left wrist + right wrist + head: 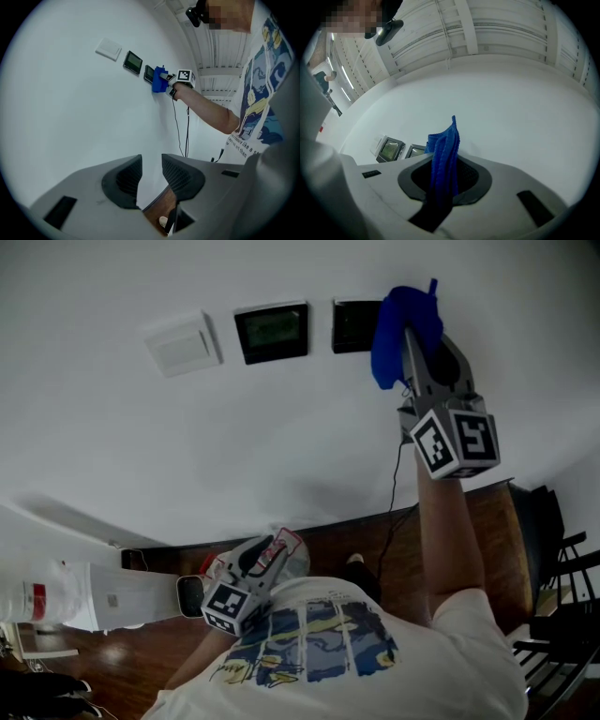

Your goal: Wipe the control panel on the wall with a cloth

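Two dark control panels are set in the white wall: one with a greenish screen [272,332] and one to its right [354,325]. A blue cloth [401,326] covers that right panel's right edge and lies against the wall. My right gripper [411,341] is raised to it and shut on the cloth [445,150], which sticks up between the jaws; both panels [391,149] show just left of it. My left gripper [272,554] hangs low by the person's torso, its jaws [151,173] nearly together with nothing in them. It looks up at the cloth [159,80].
A white switch plate [180,345] sits left of the panels. A thin black cable [392,493] runs down the wall below the cloth. A white cabinet [94,596] stands low at the left, and black chairs [562,606] on the wood floor at the right.
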`<state>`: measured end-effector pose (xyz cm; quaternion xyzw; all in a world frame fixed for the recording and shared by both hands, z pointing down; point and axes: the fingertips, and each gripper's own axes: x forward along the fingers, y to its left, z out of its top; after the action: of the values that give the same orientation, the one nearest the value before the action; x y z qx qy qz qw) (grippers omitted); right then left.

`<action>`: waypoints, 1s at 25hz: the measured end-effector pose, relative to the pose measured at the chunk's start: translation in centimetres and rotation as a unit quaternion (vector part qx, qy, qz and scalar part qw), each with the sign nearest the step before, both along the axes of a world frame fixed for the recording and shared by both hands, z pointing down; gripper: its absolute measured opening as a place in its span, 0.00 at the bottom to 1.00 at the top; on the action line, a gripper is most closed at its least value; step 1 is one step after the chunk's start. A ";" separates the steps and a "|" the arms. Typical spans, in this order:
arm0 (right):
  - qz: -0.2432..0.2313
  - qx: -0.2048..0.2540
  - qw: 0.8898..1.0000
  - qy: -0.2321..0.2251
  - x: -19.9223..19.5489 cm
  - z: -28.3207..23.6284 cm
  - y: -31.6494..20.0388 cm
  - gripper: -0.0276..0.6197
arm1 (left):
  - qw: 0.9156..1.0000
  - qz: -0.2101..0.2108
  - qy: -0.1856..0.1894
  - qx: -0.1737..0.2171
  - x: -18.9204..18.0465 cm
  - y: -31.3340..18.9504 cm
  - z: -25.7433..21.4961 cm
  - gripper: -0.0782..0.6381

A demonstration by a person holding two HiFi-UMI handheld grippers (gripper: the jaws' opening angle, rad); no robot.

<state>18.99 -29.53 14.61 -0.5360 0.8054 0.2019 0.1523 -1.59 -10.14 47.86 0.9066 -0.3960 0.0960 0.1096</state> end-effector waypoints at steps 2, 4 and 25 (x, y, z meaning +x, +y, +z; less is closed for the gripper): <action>0.005 -0.002 1.000 -0.006 0.8 0.2 0.0 0.19 | 1.000 -0.002 -0.003 -0.002 0.1 -0.1 0.1 0.27; 0.009 -0.004 1.000 -0.010 1.5 0.3 -0.4 0.19 | 1.000 -0.004 -0.005 -0.002 0.2 -0.5 0.1 0.27; 0.021 -0.025 0.999 0.002 2.6 2.6 3.6 0.19 | 1.000 0.011 -0.002 -0.011 -0.9 1.6 -0.2 0.27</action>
<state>21.60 -25.94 17.26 -0.5559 0.7992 0.1861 0.1327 -2.52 -8.54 47.69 0.9094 -0.3853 0.1031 0.1182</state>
